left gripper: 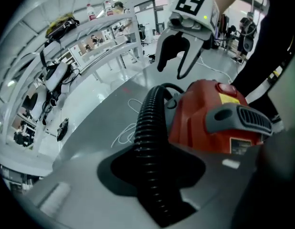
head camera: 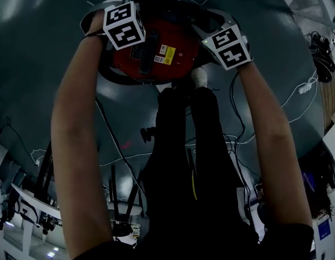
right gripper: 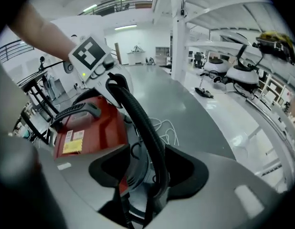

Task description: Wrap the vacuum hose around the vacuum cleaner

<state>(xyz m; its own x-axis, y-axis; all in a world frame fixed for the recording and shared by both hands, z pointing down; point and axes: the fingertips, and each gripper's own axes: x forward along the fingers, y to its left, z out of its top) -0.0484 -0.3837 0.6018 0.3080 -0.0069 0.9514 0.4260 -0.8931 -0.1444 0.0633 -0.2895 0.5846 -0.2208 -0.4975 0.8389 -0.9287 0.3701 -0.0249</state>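
A red vacuum cleaner [head camera: 156,53] with a grey handle stands on the grey floor between my two grippers. Its black ribbed hose [left gripper: 147,137] runs up between the jaws of my left gripper [left gripper: 152,171], which is shut on it. From there the hose curves behind the red body [left gripper: 209,118]. My right gripper [left gripper: 170,70] hangs above the far side of the vacuum with its fingers apart. In the right gripper view the hose [right gripper: 142,123] passes down between the spread jaws, close to the right one, with a gap on the left. The left gripper [right gripper: 113,82] holds the hose's upper stretch there.
A thin white cable [left gripper: 128,132] lies looped on the floor beyond the vacuum. The person's dark legs [head camera: 194,161] stand just behind it. Stands and gear [head camera: 32,210] crowd the lower left of the head view. Shelves with equipment [left gripper: 57,75] line the far side.
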